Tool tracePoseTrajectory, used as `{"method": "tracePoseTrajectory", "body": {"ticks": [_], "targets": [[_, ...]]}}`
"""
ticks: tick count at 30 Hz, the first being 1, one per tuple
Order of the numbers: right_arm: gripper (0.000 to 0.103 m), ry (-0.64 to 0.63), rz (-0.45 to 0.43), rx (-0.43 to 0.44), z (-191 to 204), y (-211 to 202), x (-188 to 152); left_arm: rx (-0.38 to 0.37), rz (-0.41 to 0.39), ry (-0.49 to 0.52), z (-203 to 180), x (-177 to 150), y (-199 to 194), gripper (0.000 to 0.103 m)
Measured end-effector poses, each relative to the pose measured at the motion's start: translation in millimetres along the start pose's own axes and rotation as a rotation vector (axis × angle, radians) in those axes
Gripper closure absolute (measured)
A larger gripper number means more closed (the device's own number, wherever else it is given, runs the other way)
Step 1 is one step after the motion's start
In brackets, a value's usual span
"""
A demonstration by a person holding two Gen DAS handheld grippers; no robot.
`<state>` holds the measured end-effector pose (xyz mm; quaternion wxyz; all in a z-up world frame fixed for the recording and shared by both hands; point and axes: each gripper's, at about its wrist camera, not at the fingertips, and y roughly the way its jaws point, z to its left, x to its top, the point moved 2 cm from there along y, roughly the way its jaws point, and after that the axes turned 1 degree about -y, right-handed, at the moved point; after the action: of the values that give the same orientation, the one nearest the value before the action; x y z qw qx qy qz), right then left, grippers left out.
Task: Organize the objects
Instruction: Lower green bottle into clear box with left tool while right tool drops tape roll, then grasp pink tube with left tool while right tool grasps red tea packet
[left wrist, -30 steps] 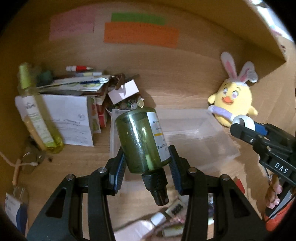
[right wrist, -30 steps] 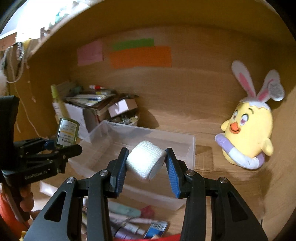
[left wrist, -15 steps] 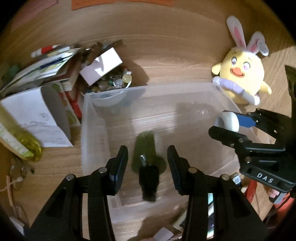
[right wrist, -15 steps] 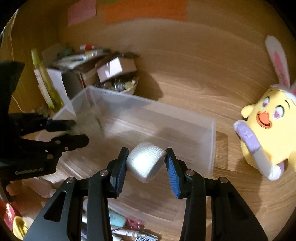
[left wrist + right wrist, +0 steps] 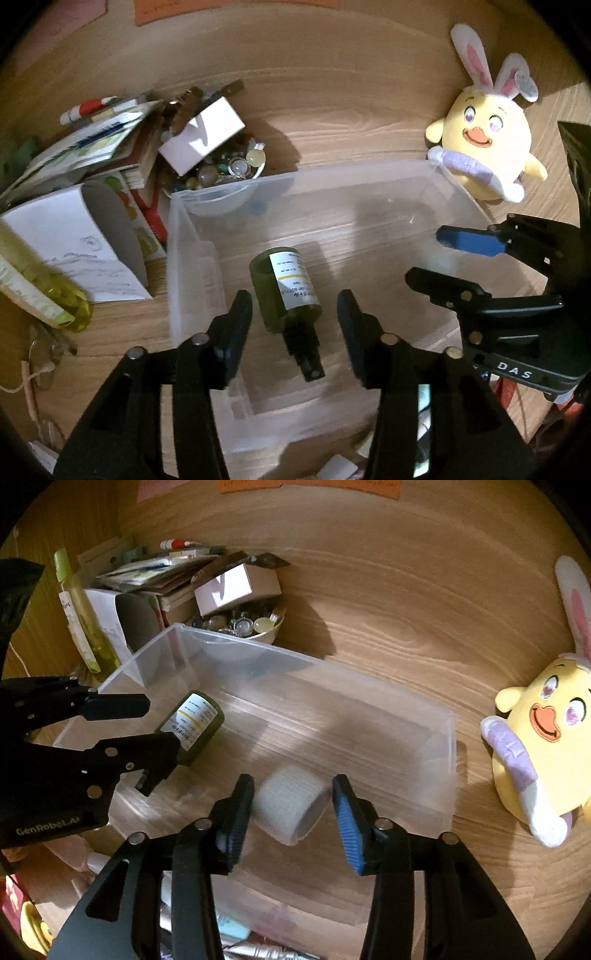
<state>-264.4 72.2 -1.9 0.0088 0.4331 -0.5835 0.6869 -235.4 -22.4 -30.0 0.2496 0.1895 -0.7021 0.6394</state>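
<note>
Table [image 5: 351,92] of wood grain carries all items. Bin [image 5: 177,258], clear plastic and rectangular, sits at the centre of the table; both tools hang over it. Plush [image 5: 484,147], a yellow chick with rabbit ears, stands just beside the bin's right far corner, seen also in the right wrist view [image 5: 539,738]. Papers [image 5: 74,236] and a stack of booklets lie to the left of the bin. Bowl [image 5: 221,177] of beads touches the bin's far left corner, with a small white box [image 5: 201,142] resting on top of it.

Left tool [image 5: 293,321]: jaws spread wide, gripping nothing, a clear gap on each side of the bottle. Right tool [image 5: 291,805]: jaws parted, with a visible gap between the blue pad and the roll; whether the other pad touches the roll cannot be told.

Bottle [image 5: 286,291], dark green with a white label and a black cap, lies on its side on the bin floor, cap pointing toward the left tool; it shows in the right wrist view [image 5: 197,725] near the bin's left end. Roll [image 5: 291,805], white gauze, is inside the bin between the right tool's fingers, slightly blurred.
</note>
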Motion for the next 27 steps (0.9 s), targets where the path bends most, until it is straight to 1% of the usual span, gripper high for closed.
{"method": "tracePoseTrajectory", "body": {"ticks": [1,2,3,4,6,8,10,11,16,20,23,25,27], "targets": [[0.05,0.003,-0.014,-0.006,0,-4,0,-0.004,-0.011,-0.005,1,-1,-5,0.044],[0.044,0.002,-0.026,-0.013,1,-9,0,-0.003,-0.026,-0.007,3,-2,-10,0.04],[0.04,0.002,-0.041,-0.026,1,-15,-1,0.006,-0.044,-0.007,4,-3,-16,0.038],[0.039,0.005,-0.055,-0.037,1,-22,-2,0.019,-0.065,-0.004,6,-6,-23,0.036],[0.031,0.013,-0.079,-0.043,0,-35,-7,0.036,-0.097,0.002,9,-11,-36,0.03],[0.028,0.025,-0.102,-0.042,0,-49,-13,0.038,-0.126,0.002,16,-20,-52,0.019],[0.023,0.042,-0.123,-0.03,1,-63,-24,0.035,-0.14,-0.004,23,-29,-63,0.012],[0.021,0.049,-0.134,-0.024,2,-70,-31,0.035,-0.142,-0.007,26,-35,-68,0.01],[0.02,0.059,-0.145,-0.019,15,-87,-65,0.028,-0.112,-0.018,40,-73,-78,0.01],[0.02,0.08,-0.119,0.006,29,-86,-91,0.031,-0.067,0.006,43,-104,-72,0.01],[0.02,0.092,-0.085,0.045,41,-79,-110,0.009,-0.021,0.007,45,-122,-63,0.01],[0.02,0.087,-0.073,0.03,49,-75,-120,-0.006,0.005,-0.011,46,-132,-59,0.01],[0.02,0.078,-0.065,0.009,53,-71,-130,-0.026,0.012,-0.027,48,-139,-60,0.01]]}}
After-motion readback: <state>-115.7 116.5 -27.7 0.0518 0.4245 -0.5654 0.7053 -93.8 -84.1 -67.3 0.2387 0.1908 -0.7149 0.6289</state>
